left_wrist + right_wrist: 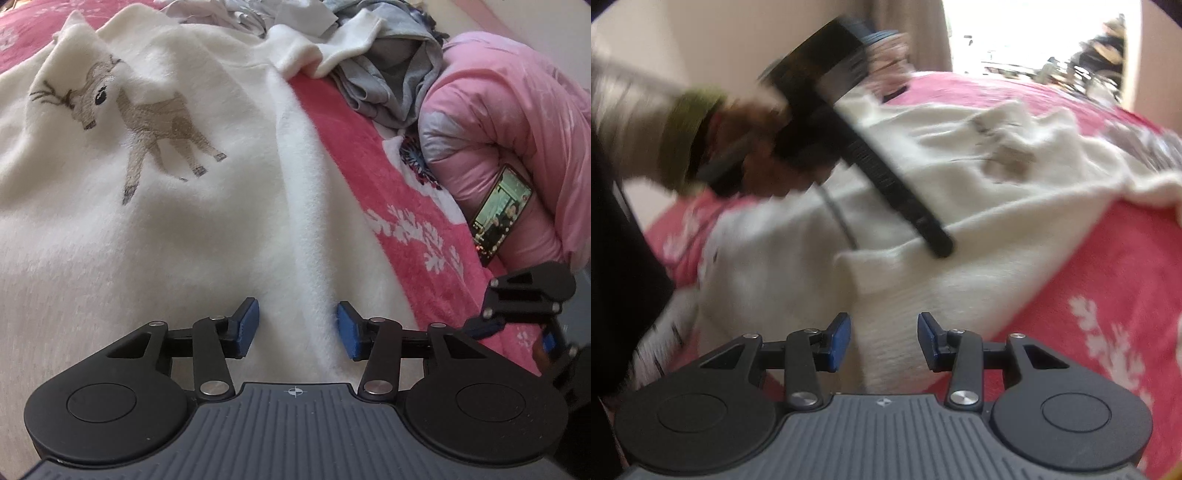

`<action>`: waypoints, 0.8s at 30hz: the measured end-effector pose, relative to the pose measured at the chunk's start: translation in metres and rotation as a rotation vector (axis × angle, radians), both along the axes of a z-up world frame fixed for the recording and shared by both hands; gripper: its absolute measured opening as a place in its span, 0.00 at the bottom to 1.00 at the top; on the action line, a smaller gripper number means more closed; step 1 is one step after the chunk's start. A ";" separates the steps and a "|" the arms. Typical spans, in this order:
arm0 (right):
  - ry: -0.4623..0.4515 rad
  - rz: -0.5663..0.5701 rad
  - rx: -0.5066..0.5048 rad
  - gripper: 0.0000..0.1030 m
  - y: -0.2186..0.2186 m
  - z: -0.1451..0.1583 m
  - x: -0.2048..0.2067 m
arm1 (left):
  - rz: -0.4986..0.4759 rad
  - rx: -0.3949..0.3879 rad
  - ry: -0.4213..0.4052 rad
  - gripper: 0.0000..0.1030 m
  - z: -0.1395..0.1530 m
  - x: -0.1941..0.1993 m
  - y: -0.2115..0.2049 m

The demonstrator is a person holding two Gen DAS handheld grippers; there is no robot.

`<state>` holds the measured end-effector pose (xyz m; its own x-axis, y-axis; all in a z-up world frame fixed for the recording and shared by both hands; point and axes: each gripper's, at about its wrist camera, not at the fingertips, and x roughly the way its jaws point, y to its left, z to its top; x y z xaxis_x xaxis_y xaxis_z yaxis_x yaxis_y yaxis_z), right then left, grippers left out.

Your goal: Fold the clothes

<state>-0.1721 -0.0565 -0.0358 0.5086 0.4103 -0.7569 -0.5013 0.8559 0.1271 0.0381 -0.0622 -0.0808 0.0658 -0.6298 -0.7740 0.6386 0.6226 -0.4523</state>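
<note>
A white fleece sweater (155, 206) with an embroidered deer (147, 118) lies spread on the pink bedspread (369, 147). My left gripper (298, 328) is open just above the sweater's lower part, over a raised fold. The sweater also shows in the right wrist view (979, 206), blurred. My right gripper (884, 341) is open above the sweater's hem edge. The right gripper also shows at the right edge of the left wrist view (532, 314). The left gripper's body shows in the right wrist view (857, 122), held in a hand.
A pile of grey and white clothes (376, 66) lies at the back. A rolled pink quilt (517, 147) lies at the right with a lit phone (502, 218) leaning on it. A bright window (1034, 37) is beyond the bed.
</note>
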 end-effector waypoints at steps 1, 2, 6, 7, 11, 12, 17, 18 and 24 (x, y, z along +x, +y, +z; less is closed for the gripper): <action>-0.010 0.017 -0.029 0.41 0.005 -0.003 -0.001 | 0.001 0.000 -0.002 0.46 0.000 0.000 0.000; -0.022 0.032 -0.060 0.38 0.010 -0.006 -0.003 | 0.002 0.001 -0.002 0.46 0.000 0.000 0.000; -0.085 0.052 -0.163 0.37 0.018 -0.008 -0.011 | 0.007 -0.001 -0.001 0.46 0.000 0.000 0.000; -0.090 0.045 -0.166 0.37 0.017 -0.007 -0.012 | 0.006 -0.001 -0.001 0.46 0.000 0.000 0.001; -0.123 0.009 -0.197 0.33 0.013 -0.005 -0.013 | 0.009 -0.004 0.001 0.46 0.000 0.001 0.001; -0.129 0.001 -0.197 0.32 0.013 -0.006 -0.011 | 0.011 -0.005 0.003 0.46 -0.001 0.001 0.000; -0.156 0.017 -0.187 0.32 0.025 -0.009 -0.007 | 0.019 -0.009 0.011 0.45 -0.001 0.001 0.001; -0.166 0.017 -0.192 0.32 0.028 -0.011 -0.006 | 0.021 -0.009 0.012 0.45 -0.001 0.001 0.001; -0.179 -0.154 -0.212 0.05 0.008 -0.007 -0.006 | 0.033 -0.011 0.024 0.45 -0.001 0.003 0.001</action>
<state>-0.1786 -0.0488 -0.0429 0.6853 0.1606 -0.7103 -0.3616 0.9217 -0.1405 0.0409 -0.0612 -0.0821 0.0683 -0.6362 -0.7685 0.6069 0.6379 -0.4741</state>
